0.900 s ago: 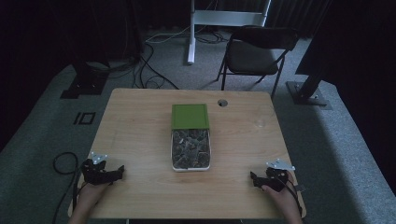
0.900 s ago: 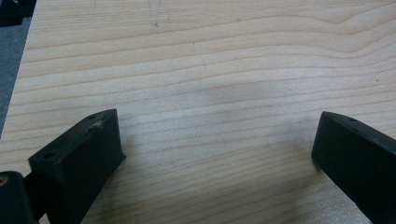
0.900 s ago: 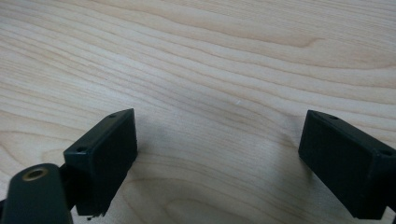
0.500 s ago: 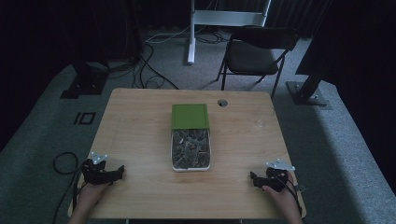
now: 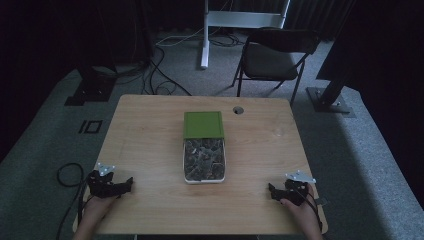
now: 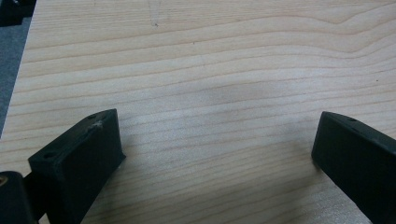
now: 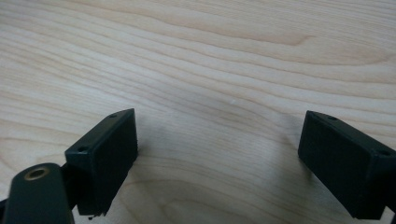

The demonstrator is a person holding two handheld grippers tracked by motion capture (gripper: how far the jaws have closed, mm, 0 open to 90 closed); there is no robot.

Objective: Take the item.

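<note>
Grippers, two: left gripper (image 5: pixel 125 183) and right gripper (image 5: pixel 272 190), both with jaws spread wide, empty, resting on table (image 5: pixel 150 130). Container (image 5: pixel 204 160), one, of dark pieces, midway between them, farther ahead. Green lid (image 5: pixel 203 124), one, touching container's far end.

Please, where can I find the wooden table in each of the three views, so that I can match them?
High view: the table is in the centre, with the left gripper and right gripper at its near corners.
Left gripper view: wood behind the open jaws; grey floor beyond its edge, at the left.
Right gripper view: wood behind the open jaws.
Shared landmark: the pale wood grain.
</note>
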